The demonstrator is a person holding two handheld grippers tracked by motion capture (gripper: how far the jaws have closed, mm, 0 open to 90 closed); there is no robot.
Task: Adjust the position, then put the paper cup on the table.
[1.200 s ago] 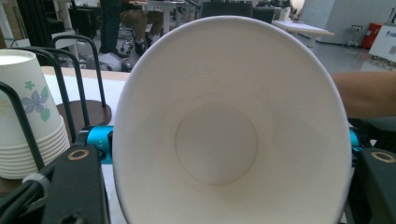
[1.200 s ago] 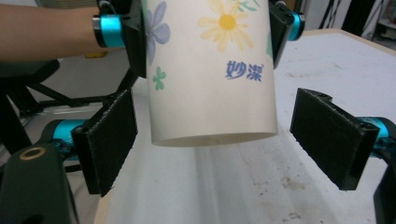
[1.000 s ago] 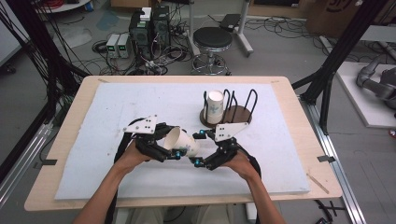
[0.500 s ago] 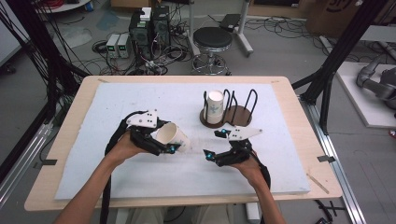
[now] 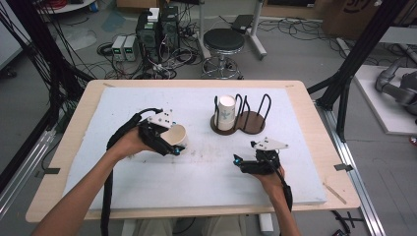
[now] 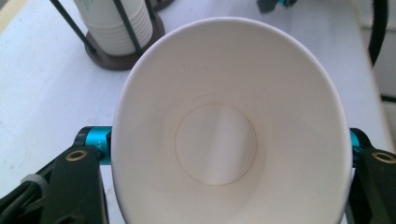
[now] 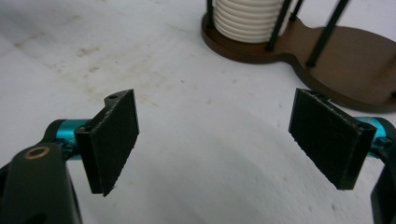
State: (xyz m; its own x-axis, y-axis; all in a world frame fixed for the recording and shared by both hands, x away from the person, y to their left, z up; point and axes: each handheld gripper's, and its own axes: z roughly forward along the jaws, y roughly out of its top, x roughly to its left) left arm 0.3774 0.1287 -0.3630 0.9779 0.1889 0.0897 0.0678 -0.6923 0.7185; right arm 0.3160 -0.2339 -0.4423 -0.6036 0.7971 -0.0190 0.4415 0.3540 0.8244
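Observation:
A white paper cup [image 5: 177, 135] is held above the white mat on the left, tipped on its side, with my left gripper [image 5: 169, 142] shut on it. In the left gripper view the cup [image 6: 224, 140] faces me mouth-first, squeezed into an oval between the jaws of the left gripper [image 6: 229, 154]. My right gripper [image 5: 242, 164] sits low over the mat at the right front. Its pads [image 7: 114, 140] stand wide apart around the right gripper's midpoint [image 7: 222, 137], with nothing between them. A stack of white cups [image 5: 226, 113] stands in a brown wire-hooped holder [image 5: 253, 123].
The holder's second bay [image 7: 345, 60] is bare wood with black wire hoops around it. The white mat [image 5: 206, 182] covers most of the wooden table. A stool [image 5: 223, 42], boxes and cables lie on the floor beyond the far edge.
The two grippers were together at the cup; the left has carried the cup left and slightly up, while the right has drawn away to the right and lower, empty.

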